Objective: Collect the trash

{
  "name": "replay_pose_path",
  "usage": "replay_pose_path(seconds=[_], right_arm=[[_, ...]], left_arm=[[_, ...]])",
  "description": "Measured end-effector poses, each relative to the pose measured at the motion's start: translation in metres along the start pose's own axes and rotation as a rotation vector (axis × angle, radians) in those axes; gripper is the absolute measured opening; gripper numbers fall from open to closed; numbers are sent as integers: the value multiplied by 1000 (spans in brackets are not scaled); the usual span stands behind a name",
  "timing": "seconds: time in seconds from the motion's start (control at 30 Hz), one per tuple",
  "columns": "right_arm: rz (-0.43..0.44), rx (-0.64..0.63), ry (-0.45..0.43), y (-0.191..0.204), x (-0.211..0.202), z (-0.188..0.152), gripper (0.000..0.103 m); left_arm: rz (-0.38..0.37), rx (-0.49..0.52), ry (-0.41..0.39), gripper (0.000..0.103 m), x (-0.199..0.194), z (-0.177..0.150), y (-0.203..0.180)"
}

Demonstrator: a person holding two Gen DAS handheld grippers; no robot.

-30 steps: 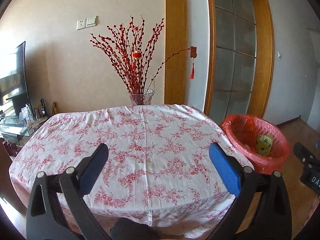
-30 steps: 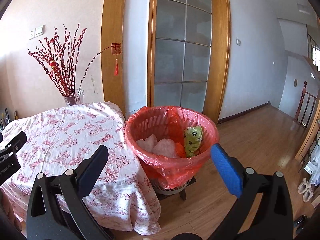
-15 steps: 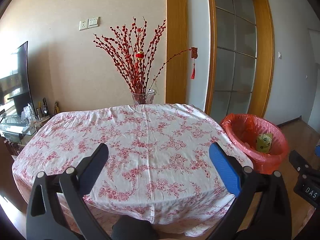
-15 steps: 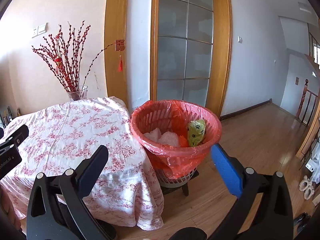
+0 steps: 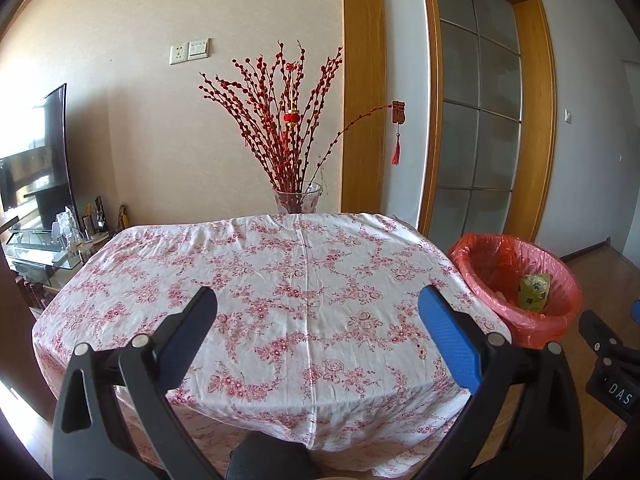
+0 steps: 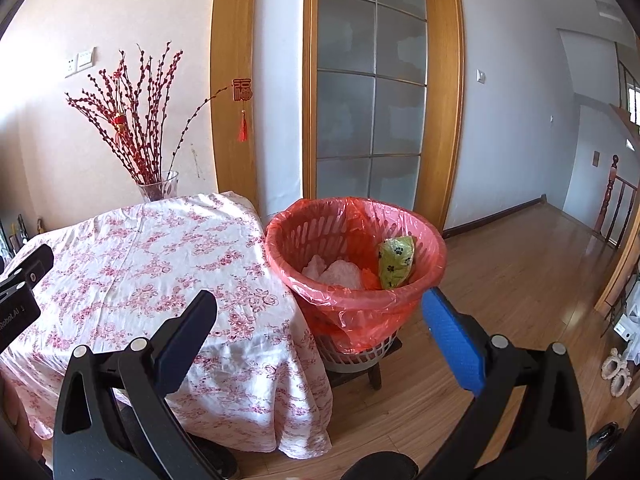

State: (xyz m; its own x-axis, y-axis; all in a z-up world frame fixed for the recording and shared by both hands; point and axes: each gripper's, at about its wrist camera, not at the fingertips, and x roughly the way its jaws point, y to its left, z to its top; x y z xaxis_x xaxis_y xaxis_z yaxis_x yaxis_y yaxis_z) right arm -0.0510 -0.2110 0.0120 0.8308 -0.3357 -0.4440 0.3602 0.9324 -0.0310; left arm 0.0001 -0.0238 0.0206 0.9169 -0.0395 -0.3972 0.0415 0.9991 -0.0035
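A white basket with a red plastic liner [image 6: 356, 248] stands on a low stool to the right of the table; it also shows in the left wrist view [image 5: 516, 280]. Inside lie a green patterned wrapper [image 6: 396, 262] and white crumpled paper [image 6: 332, 270]. The wrapper shows in the left wrist view [image 5: 534, 286]. My left gripper [image 5: 316, 332] is open and empty above the near part of the floral tablecloth [image 5: 280, 280]. My right gripper [image 6: 320, 332] is open and empty, in front of the basket and short of it.
A glass vase with red branches [image 5: 296, 196] stands at the table's far edge. A TV and a glass stand [image 5: 36, 208] are at the left. Wooden floor [image 6: 520, 280] and a glass door [image 6: 368, 120] lie to the right. The table bears only its cloth.
Both grippers have drawn back and risen a little; the table and the basket look farther away. Both stay open and empty.
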Motion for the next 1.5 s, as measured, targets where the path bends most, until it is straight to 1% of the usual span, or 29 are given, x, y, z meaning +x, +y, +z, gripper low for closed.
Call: replay_pose_path(seconds=[1.5], right_arm=[[-11,5,1,-1,0,1,101]], left_arm=[[-8,-7,17,99,3,-3,1]])
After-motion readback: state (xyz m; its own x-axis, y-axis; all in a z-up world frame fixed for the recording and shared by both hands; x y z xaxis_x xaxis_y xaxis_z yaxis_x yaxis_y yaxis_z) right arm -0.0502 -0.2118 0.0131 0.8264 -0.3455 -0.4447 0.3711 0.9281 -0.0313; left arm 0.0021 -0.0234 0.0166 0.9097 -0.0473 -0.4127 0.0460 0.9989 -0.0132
